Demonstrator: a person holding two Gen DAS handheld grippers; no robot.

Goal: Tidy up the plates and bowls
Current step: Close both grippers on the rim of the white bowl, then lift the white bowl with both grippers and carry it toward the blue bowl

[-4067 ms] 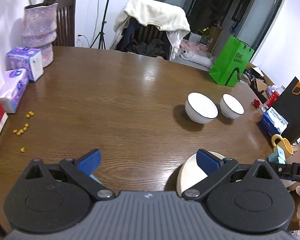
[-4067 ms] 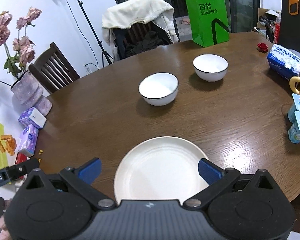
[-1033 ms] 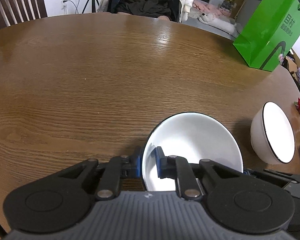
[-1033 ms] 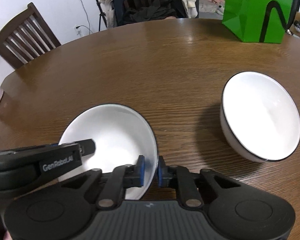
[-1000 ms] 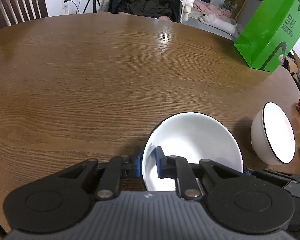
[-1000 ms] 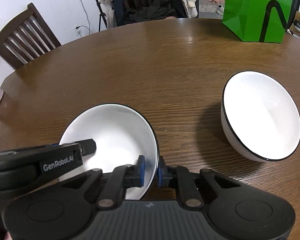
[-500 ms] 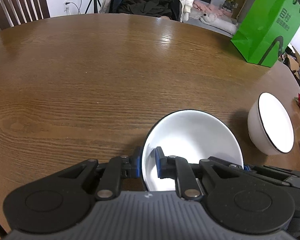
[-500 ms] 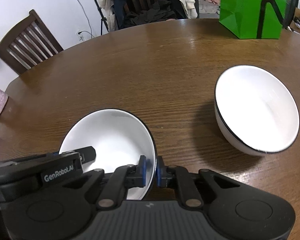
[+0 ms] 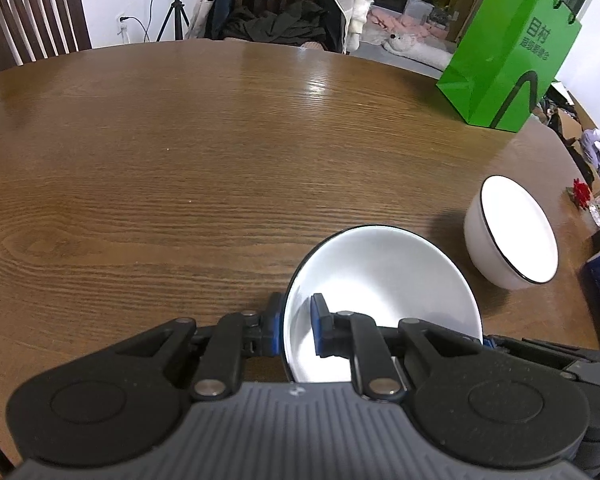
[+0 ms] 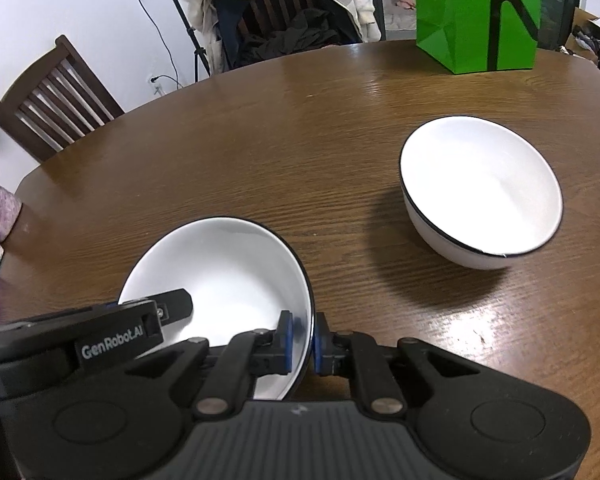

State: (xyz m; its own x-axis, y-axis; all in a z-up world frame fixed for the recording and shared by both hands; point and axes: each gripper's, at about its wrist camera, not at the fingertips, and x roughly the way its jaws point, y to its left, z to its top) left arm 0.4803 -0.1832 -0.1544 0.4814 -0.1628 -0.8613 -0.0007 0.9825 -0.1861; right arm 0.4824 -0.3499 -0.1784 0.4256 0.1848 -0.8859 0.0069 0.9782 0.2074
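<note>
Gripping opposite sides of one white bowl [image 9: 384, 280], both claws are clamped narrow on its black-edged rim. In the left wrist view the left claw [image 9: 296, 326] sits at the lower middle of the frame, one blue pad outside the bowl's left wall and the other inside it, and the bowl fills the lower middle just right of the pads. The right claw's dark body shows at the lower right edge of that view, reaching the bowl's right side. In the right wrist view the right claw [image 10: 302, 342] pinches the same bowl [image 10: 220, 268] at its right rim, one pad inside and one outside, while the left claw [image 10: 168, 310] enters from the lower left with a finger lying inside the bowl. Whether the bowl's base touches the table [image 9: 180, 160] cannot be told. A second bowl [image 9: 512, 232] of the same kind stands upright on the table, at the right of the left view and in the right middle [image 10: 480, 192] of the right view, well apart from the held one. A green bag [image 9: 508, 56] stands at the table's far edge in the upper right, and a slatted chair [image 9: 32, 12] stands behind the table at the upper left.
</note>
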